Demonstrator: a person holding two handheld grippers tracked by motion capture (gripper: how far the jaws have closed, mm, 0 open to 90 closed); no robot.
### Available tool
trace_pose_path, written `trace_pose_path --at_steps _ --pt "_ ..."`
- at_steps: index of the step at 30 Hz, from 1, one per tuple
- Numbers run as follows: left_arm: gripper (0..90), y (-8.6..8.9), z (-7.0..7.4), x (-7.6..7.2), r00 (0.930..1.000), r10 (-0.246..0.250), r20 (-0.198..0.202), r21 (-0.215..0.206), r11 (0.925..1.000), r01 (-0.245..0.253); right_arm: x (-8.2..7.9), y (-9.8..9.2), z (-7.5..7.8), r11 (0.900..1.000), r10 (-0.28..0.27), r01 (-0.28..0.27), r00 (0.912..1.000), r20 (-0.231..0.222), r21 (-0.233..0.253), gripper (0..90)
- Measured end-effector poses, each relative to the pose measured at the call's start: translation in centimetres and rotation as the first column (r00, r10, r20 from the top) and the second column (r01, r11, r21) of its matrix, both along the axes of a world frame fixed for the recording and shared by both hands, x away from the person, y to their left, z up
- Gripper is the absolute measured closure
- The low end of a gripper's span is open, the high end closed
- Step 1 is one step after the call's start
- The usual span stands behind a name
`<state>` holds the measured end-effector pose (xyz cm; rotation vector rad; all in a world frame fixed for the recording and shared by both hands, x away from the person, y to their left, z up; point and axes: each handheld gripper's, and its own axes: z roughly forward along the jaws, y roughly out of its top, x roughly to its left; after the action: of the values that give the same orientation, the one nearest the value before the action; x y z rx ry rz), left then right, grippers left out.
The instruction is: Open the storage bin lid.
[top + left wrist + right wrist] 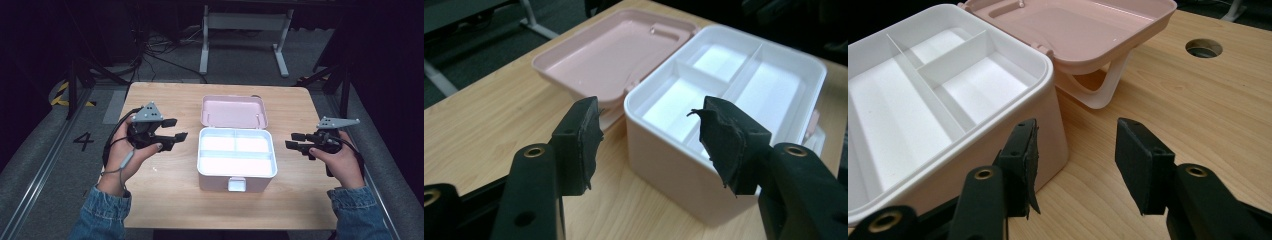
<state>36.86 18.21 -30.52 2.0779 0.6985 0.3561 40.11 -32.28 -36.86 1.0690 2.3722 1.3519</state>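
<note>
A light wooden worktop [165, 190] carries a pink box [236, 160] that stands at its middle, a little nearer the front edge than the far one. The box is open: its pink lid [233, 111] is swung back and lies flat behind it toward the far edge, inner side up, with a white handle [1105, 87] curving down from it to the wood. Inside the box sits a white tray [729, 85] split by thin walls into one long compartment along the front and two smaller ones behind. A round hole [1203, 48] pierces the worktop near the far edge, beside the lid. The left claw [174, 134] hovers just left of the box, jaws spread wide apart and holding nothing. The right claw [293, 140] hovers just right of the box, jaws likewise well apart and bare.
</note>
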Motion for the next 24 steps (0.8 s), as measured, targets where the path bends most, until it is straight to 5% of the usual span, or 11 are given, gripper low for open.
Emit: trace_pose_path --at_steps 9,12,15,21,24 --pt "39.1 1.1 -2.1 -1.1 0.9987 0.026 -0.044 0.010 0.9996 -0.026 -0.1 -0.7 -0.1 1.000 -0.012 0.012 0.9997 -0.020 -0.001 50.4" --pt "37.7 2.2 -3.5 -1.5 0.9975 0.050 -0.049 0.050 0.9976 -0.048 0.0 -1.0 -0.3 0.999 -0.026 0.026 0.9995 -0.019 -0.022 49.6" --pt "38.1 3.4 -4.6 -1.3 0.9924 0.100 -0.072 0.109 0.9898 -0.092 0.1 -1.3 -0.6 0.997 -0.055 0.054 0.9985 -0.010 -0.050 49.1" --pt "37.0 4.4 -6.0 -1.1 0.9845 0.136 -0.110 0.109 0.9862 -0.124 0.2 -2.0 -1.0 0.995 -0.080 0.079 0.9966 -0.021 -0.056 48.2" --pt "36.7 4.8 -7.0 -0.8 0.9773 0.158 -0.141 0.146 0.9797 -0.138 0.2 -2.4 -1.4 0.994 -0.093 0.091 0.9952 -0.029 -0.061 47.6"
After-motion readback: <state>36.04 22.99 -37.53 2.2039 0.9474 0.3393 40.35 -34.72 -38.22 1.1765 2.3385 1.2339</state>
